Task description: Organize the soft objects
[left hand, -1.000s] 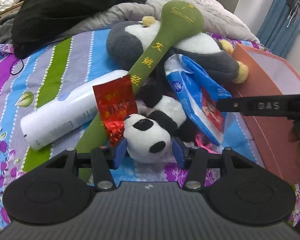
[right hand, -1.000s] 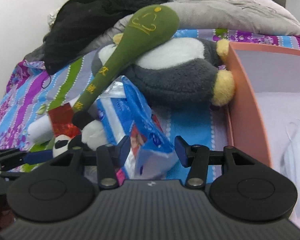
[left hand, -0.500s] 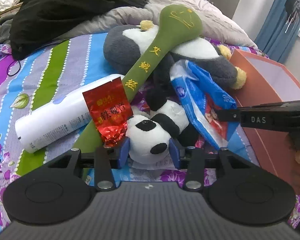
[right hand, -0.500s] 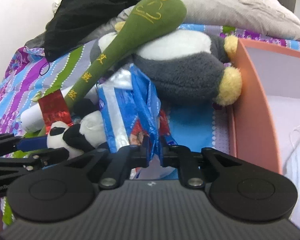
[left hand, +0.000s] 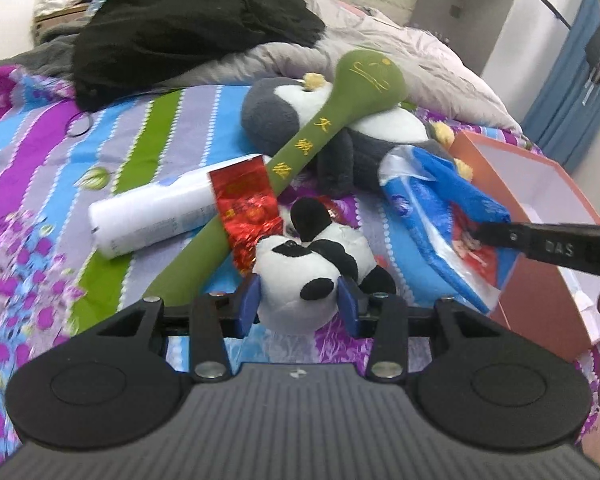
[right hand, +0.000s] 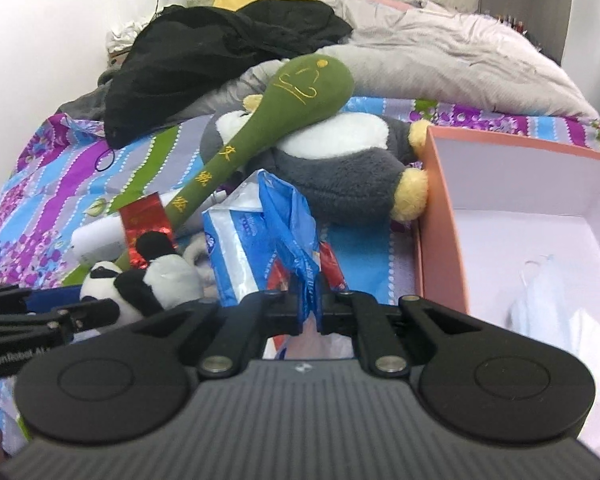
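Blue pads of my left tongs (left hand: 299, 303) press both sides of the small panda plush's (left hand: 314, 276) head, which sits just above the striped bed sheet (left hand: 40, 184). My right tongs (right hand: 309, 307) are clamped together on the blue plastic tissue pack (right hand: 260, 240), just left of the open pink box (right hand: 444, 216). Behind, a green plush spoon (left hand: 324, 132) lies across a grey penguin plush (right hand: 340, 168), beside a red foil packet (left hand: 246, 200) and a white tube (left hand: 156, 212).
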{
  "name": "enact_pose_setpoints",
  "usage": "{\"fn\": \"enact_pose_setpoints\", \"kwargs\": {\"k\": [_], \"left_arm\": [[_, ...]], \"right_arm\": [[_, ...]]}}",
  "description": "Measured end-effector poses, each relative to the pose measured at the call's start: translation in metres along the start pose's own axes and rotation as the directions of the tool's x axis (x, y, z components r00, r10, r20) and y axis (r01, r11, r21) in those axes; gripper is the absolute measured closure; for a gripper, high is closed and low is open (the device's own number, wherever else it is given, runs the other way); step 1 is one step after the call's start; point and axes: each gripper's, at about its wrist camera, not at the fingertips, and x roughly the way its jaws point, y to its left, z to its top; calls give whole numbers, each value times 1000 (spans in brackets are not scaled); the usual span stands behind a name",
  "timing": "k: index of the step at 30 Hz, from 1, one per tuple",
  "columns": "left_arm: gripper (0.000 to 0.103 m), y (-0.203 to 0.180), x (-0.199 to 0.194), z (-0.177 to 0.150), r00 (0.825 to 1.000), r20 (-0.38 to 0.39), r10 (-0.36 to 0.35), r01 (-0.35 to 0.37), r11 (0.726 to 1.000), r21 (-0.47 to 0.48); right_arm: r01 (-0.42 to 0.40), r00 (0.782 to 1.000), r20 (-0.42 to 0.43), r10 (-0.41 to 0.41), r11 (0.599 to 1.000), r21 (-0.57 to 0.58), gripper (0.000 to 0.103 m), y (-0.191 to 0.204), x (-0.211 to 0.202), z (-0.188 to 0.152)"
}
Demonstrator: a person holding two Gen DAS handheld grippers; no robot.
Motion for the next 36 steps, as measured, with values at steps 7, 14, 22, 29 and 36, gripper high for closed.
{"fn": "enact_pose_setpoints", "kwargs": {"k": [7, 14, 22, 29, 36], "left_arm": [[55, 13, -33, -30, 999, 7, 45, -44, 997, -68], [55, 24, -46, -71, 998, -39, 55, -60, 988, -140], [53, 18, -35, -110, 989, -143, 36, -54, 991, -124], [41, 17, -31, -114, 982, -189, -7, 0, 999, -35], [34, 13, -31, -113, 983, -182, 15, 5, 994, 108]], "right_arm": [[16, 1000, 17, -16, 1000, -11, 94, 14, -39, -23], [43, 999, -13, -43, 998, -36, 94, 30, -59, -63], [6, 992, -128, -5, 1000, 5, 92, 41, -52, -111], [-40, 982, -185, 41, 999, 6, 59, 43, -43, -116], [-117, 976, -189, 104, 991, -59, 59, 44, -29, -102]]}}
